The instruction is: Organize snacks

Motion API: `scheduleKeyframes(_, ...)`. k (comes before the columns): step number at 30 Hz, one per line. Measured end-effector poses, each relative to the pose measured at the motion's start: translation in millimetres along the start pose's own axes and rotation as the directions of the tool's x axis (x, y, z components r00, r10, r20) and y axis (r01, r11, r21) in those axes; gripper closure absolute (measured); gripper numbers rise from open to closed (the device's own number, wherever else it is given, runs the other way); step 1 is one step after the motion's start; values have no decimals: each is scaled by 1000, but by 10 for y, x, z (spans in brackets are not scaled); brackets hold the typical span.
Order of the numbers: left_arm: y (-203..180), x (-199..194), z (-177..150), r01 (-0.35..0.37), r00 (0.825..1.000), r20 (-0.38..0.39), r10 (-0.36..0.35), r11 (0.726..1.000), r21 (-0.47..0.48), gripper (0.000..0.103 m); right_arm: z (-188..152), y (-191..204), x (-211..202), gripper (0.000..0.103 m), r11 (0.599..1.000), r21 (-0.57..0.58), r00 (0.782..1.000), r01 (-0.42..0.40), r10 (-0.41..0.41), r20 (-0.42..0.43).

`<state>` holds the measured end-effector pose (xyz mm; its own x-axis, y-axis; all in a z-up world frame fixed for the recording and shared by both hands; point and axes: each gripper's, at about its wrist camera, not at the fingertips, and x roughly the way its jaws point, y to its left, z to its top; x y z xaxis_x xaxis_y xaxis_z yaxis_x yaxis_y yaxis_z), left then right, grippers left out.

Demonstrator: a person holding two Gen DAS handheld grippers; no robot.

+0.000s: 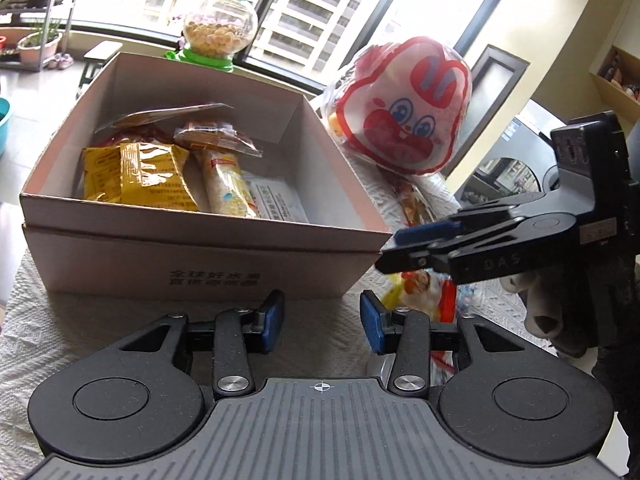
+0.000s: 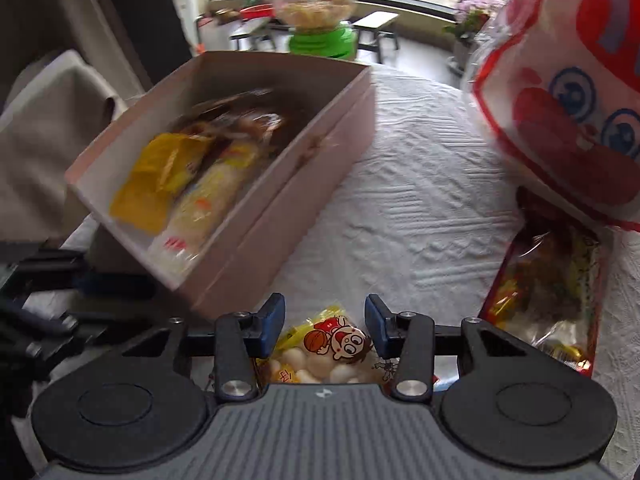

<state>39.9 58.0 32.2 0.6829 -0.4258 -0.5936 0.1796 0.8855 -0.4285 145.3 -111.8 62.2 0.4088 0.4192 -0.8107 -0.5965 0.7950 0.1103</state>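
Jaws, left gripper (image 1: 322, 322): released, with a clear gap between the blue pads and nothing held; levelled low over the worktop (image 1: 60, 328) and aimed at the near wall of the cardboard box (image 1: 192, 258).
Jaws, right gripper (image 2: 325, 326): parted and gripping nothing; a cartoon-boy snack packet (image 2: 332, 348) is seen lying directly under and between them.
Right gripper pose: in the left wrist view it is seen side-on to the right of the left jaws, held level and pointing toward the box corner, with a light-gloved hand (image 1: 536, 304) below its body.
Cardboard box: just ahead of the left jaws, ahead-left of the right jaws; open-topped and resting on the white textured cloth.
Box contents: a yellow packet (image 1: 140, 176) at the left, a pale long packet (image 1: 228, 188) beside it, further wrapped snacks behind.
Rabbit-face bag (image 1: 404, 108): ahead-right of both jaws, beside the box.
Red-edged clear packet (image 2: 548, 292): right of the right jaws, lying flat below the rabbit-face bag.
Green-based candy jar (image 1: 218, 30): beyond the box's far wall.
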Motion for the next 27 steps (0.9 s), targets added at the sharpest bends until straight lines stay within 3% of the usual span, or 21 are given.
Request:
scheduleKeyframes(1,-18,0,-5,4,1000,0,-4,1000,-2,57,2,-13,-82,51,1000,6,999,21,-21,28)
scheduleKeyframes(3,-51,7,-12,10,1000,-2,-10,1000,-1,57,61,-206,-250,26,990,88,987,112,-121,103)
scheduleKeyframes(5,-104,9,-28,16,1000,-7,-16,1000,13,57,143,-558,-297,24,946,247,954,207,-251,163)
scheduleKeyframes(7,-166,15,-45,18,1000,-21,-17,999,40,57,194,-963,-190,24,884,390,924,258,-343,167)
scheduleKeyframes(10,-218,13,-93,15,999,-46,-11,997,80,57,152,-1451,60,24,796,543,914,268,-388,117)
scheduleKeyframes(11,-224,8,-114,15,998,-56,-10,996,91,57,115,-1555,138,23,778,575,921,256,-377,101)
scheduleKeyframes(14,-225,16,-171,22,996,-88,-13,994,104,57,19,-1495,127,19,806,554,924,207,-347,159)
scheduleKeyframes(17,-242,45,-216,31,995,-101,-21,995,99,57,-54,-1115,129,21,892,373,939,254,-320,126)
scheduleKeyframes(20,-286,69,-225,40,994,-108,-29,994,99,57,-231,-735,31,24,935,251,949,251,-289,127)
scheduleKeyframes(24,-367,57,-235,45,993,-114,-31,992,119,57,-473,-424,-160,30,966,208,975,155,-183,128)
scheduleKeyframes(27,-419,14,-254,38,994,-110,-23,989,141,57,-662,-188,-255,30,973,143,972,179,-198,129)
